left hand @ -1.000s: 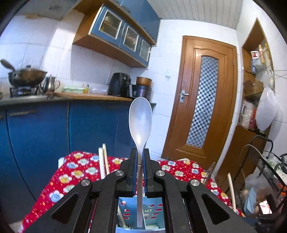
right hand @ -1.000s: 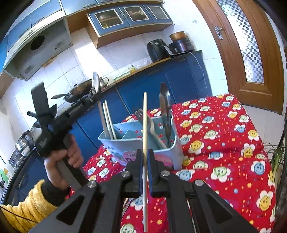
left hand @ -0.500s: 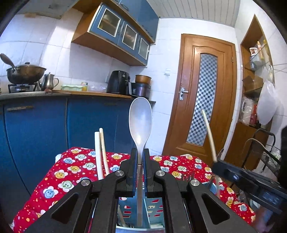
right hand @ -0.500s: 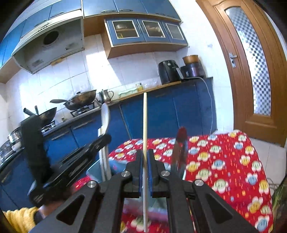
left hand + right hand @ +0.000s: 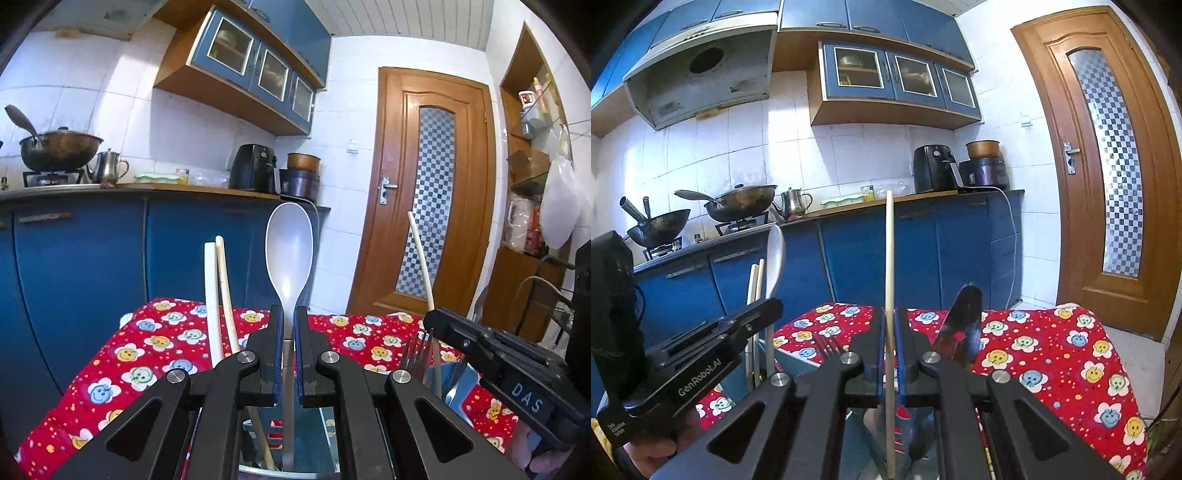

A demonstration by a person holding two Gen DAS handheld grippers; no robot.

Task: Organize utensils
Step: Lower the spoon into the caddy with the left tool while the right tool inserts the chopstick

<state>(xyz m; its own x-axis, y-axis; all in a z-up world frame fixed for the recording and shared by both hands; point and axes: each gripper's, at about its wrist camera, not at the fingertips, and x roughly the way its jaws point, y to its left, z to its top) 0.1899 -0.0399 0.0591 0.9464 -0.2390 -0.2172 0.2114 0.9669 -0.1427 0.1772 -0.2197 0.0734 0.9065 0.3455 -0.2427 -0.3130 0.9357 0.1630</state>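
Note:
My left gripper (image 5: 289,317) is shut on the handle of a grey spoon (image 5: 289,251), bowl up, its lower end down in the blue utensil caddy (image 5: 461,376). Two pale chopsticks (image 5: 216,295) stand in the caddy to its left, a fork (image 5: 413,352) to its right. My right gripper (image 5: 889,319) is shut on a single chopstick (image 5: 889,251), held upright over the caddy (image 5: 794,360). In the right wrist view the left gripper (image 5: 768,308) and its spoon (image 5: 774,258) are close on the left, and a dark knife blade (image 5: 962,325) stands right of centre.
The caddy sits on a table with a red flowered cloth (image 5: 1052,354). Blue cabinets (image 5: 74,280) run behind it, with woks and a kettle (image 5: 794,201) on the counter. A wooden door (image 5: 428,192) is at the right, and shelves and a wire rack (image 5: 543,295) at the far right.
The left gripper has sunk a little with the spoon. The right gripper has swung in beside it and rolled upright, so its chopstick now stands over the caddy.

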